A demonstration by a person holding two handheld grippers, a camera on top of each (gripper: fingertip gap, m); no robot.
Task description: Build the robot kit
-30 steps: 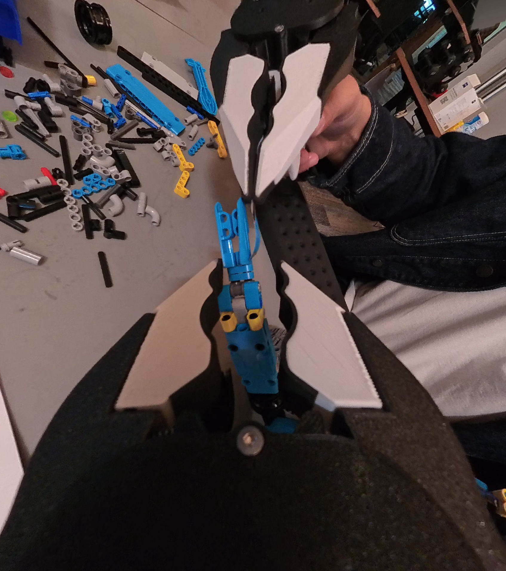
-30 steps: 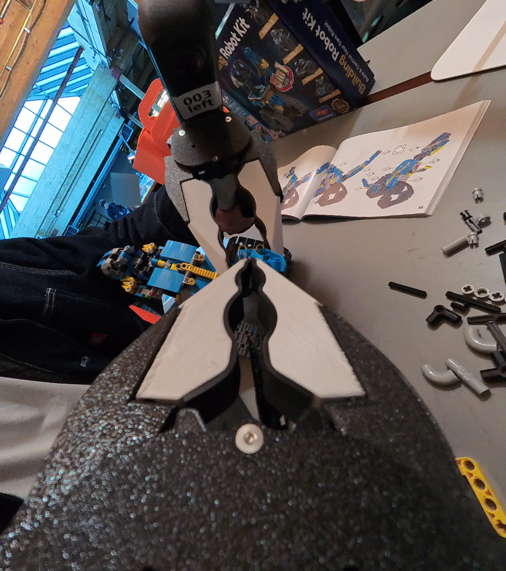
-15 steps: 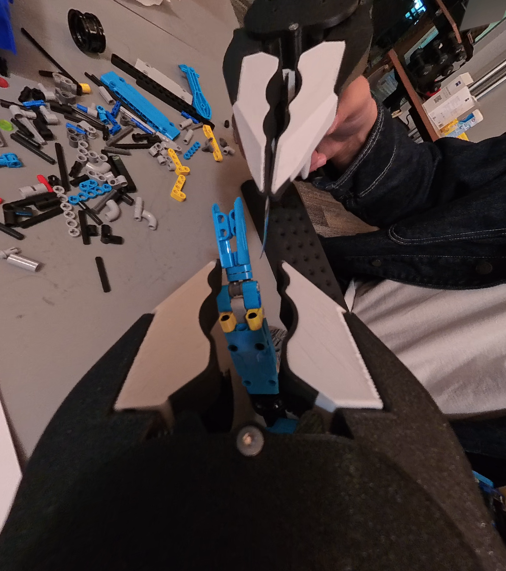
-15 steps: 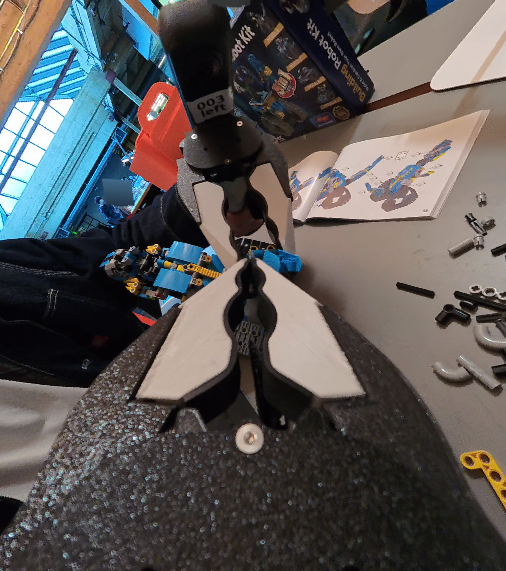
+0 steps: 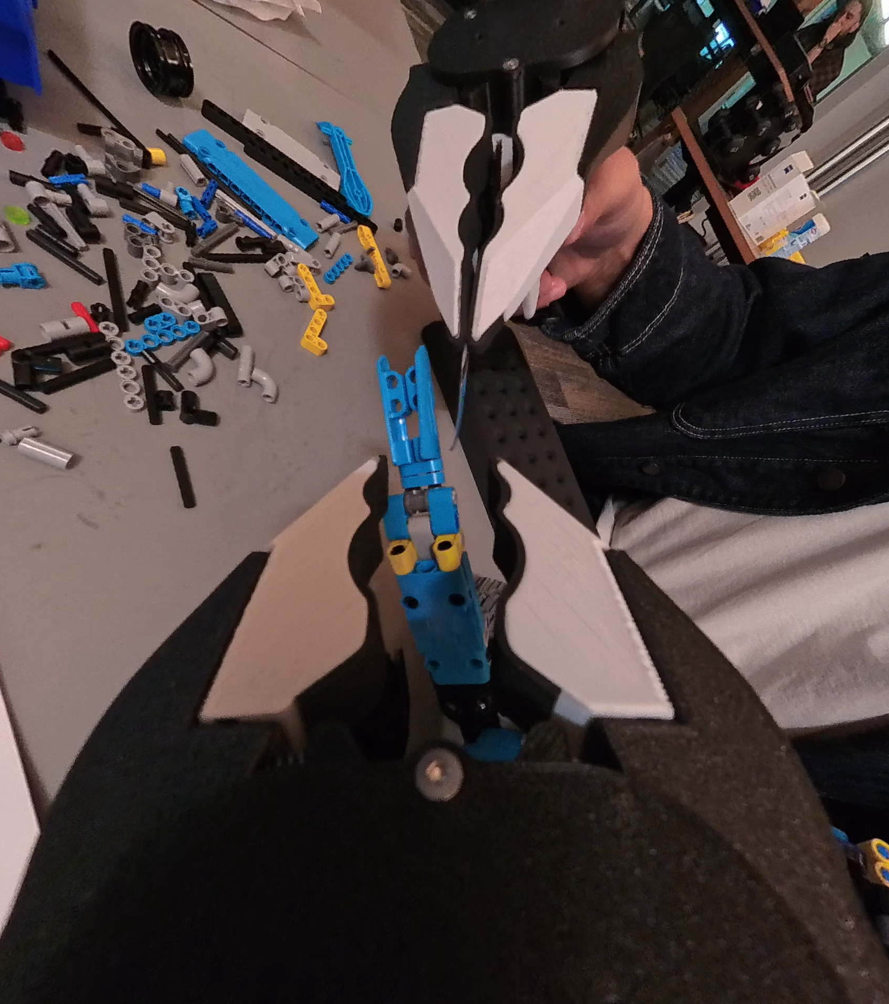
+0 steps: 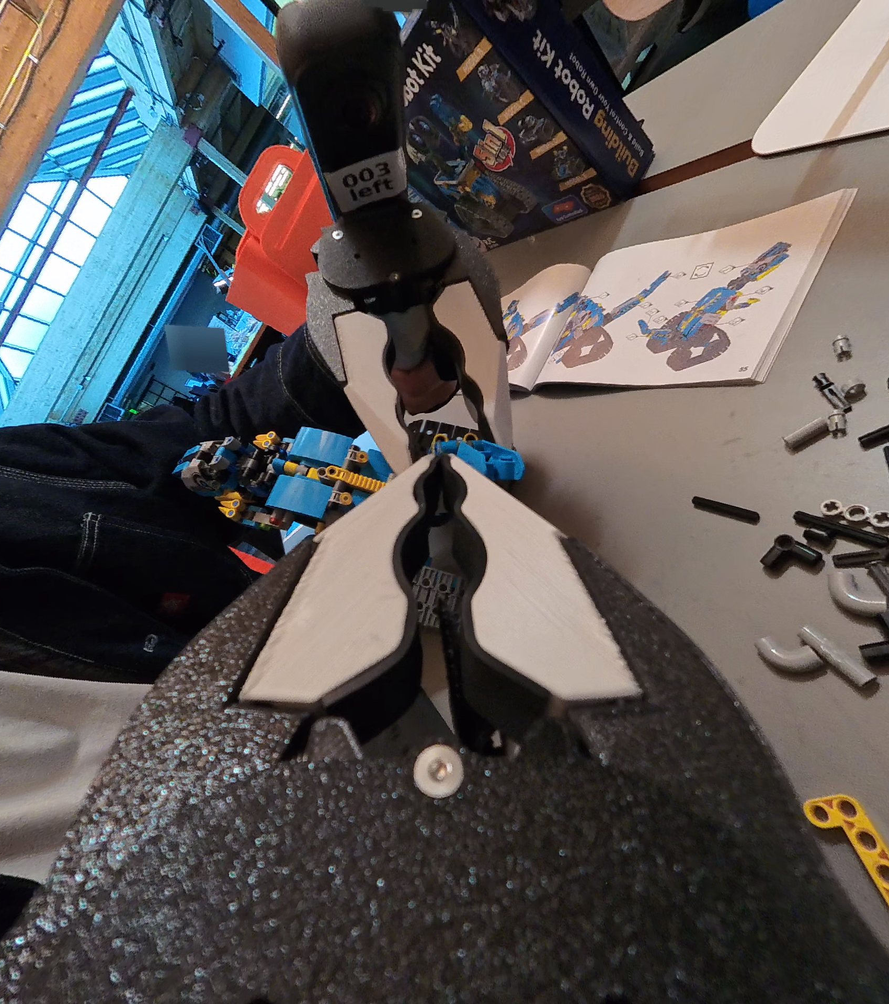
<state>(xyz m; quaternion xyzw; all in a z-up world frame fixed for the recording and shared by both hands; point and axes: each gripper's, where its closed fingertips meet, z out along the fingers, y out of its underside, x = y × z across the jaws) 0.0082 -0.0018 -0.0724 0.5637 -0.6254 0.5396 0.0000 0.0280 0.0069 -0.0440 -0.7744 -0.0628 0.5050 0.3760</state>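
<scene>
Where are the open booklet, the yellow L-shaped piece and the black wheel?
Open booklet (image 6: 665, 320), right wrist view, on its right-hand page.
Yellow L-shaped piece (image 6: 874, 864), right wrist view, mid-beam.
Black wheel (image 5: 160, 51), left wrist view, on its rim.

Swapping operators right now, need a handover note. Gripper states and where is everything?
Left gripper: shut on the blue brick model, held at the table edge.
Right gripper: fingers shut on a thin blue strip, which hangs beside the model's forked arm. Contact unclear.
Loose parts lie scattered on the table. The open booklet lies farther back.
</scene>
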